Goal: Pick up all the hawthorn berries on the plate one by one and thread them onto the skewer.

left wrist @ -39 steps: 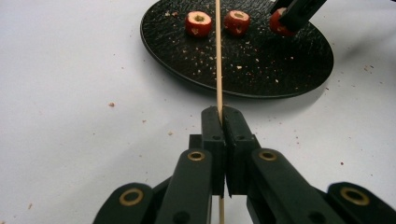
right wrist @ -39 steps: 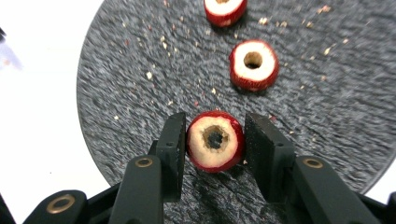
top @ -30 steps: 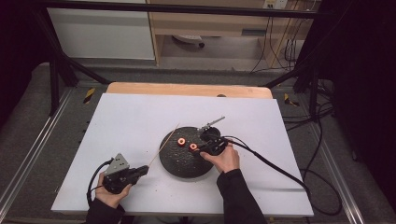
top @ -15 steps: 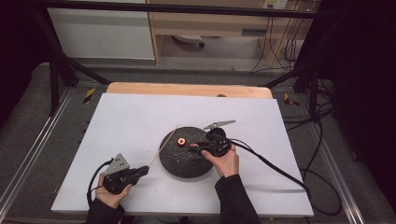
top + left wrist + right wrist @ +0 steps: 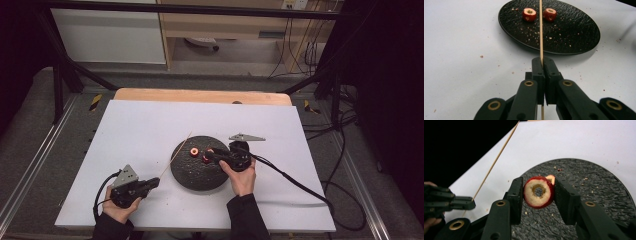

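Now | left tongs (image 5: 543, 65) clamp skewer (image 5: 540, 30), pointing over plate (image 5: 579, 37) | right tongs (image 5: 537, 195) grip cored fruit ring (image 5: 538, 192)

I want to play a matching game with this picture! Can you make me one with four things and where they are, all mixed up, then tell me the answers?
Things:
1. wooden skewer
2. red fruit ring with a hole
3. black plate
4. grey three-cornered plate

Places or states:
A. lying on the white table
B. pinched in the left gripper
C. on top of the right gripper
D. between the right gripper's jaws

Pairs: 1-B, 2-D, 3-A, 4-C
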Available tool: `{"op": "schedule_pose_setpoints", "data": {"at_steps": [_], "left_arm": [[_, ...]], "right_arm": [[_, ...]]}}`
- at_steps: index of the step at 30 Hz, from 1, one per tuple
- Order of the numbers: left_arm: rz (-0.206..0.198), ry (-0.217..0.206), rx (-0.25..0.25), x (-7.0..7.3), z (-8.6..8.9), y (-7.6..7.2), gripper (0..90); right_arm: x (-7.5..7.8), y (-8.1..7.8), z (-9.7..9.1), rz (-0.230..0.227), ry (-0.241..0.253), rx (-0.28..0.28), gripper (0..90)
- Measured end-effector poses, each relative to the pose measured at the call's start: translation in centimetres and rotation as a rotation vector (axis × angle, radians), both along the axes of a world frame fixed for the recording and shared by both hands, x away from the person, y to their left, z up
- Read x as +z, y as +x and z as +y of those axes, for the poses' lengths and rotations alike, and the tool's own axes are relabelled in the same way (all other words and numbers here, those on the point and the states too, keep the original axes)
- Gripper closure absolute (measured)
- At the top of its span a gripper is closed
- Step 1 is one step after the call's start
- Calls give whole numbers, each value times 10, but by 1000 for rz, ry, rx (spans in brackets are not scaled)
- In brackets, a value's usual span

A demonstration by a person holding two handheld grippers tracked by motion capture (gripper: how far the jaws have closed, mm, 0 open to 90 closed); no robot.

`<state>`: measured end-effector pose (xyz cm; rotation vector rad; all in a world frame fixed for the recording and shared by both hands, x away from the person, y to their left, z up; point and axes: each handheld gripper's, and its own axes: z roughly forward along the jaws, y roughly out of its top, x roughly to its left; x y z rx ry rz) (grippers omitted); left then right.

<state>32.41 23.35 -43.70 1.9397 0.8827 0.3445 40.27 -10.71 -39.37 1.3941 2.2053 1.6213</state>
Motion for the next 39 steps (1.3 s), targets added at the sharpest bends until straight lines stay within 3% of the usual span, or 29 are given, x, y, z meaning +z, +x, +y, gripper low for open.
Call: {"op": "schedule_pose_setpoints", "data": {"at_steps": [17, 26, 39], "left_arm": [[1, -7, 4, -3, -4, 0, 879], [-2, -23, 13, -3, -4, -1, 879], [1, -35, 11, -4, -10, -3, 879]], "right_arm": [[-8, -8, 6, -96, 189, -81, 608], [-14, -7, 11, -125, 251, -114, 609], [-12, 2, 11, -141, 324, -162, 610]]}}
